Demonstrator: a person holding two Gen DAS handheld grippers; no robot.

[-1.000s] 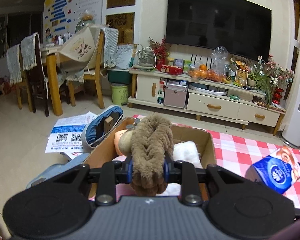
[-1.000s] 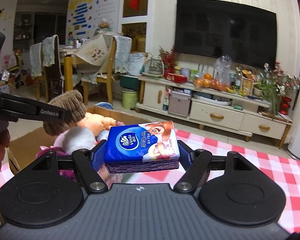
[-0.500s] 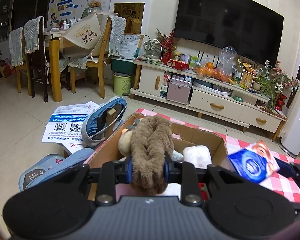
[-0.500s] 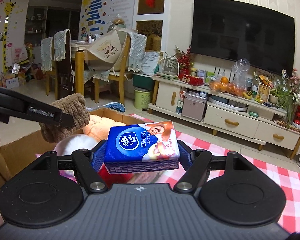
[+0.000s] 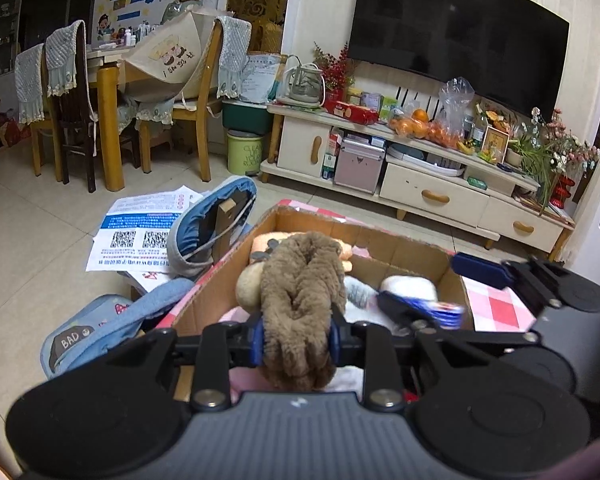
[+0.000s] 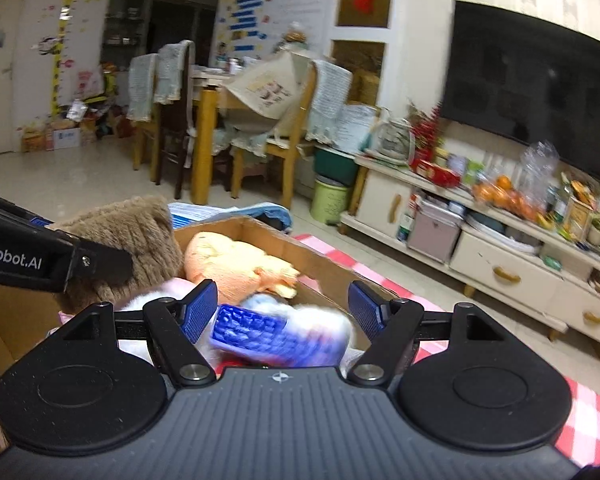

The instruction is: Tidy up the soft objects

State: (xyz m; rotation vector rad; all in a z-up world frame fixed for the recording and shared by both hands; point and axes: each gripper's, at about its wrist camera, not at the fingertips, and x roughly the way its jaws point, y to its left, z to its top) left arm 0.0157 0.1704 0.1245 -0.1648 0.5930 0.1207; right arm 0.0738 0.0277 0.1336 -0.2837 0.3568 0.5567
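Left tool clenched on brown plush toy, squashy, mid-body grip | right tool released; tissue pack, light, low centre, over cardboard box.

Black tongs — blue ribbed pads, silver screws

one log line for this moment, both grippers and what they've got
left gripper: shut on brown plush | right gripper: open | tissue pack: blurred between its jaws, over cardboard box

blurred blue tissue pack tilts above plush toys in cardboard box.
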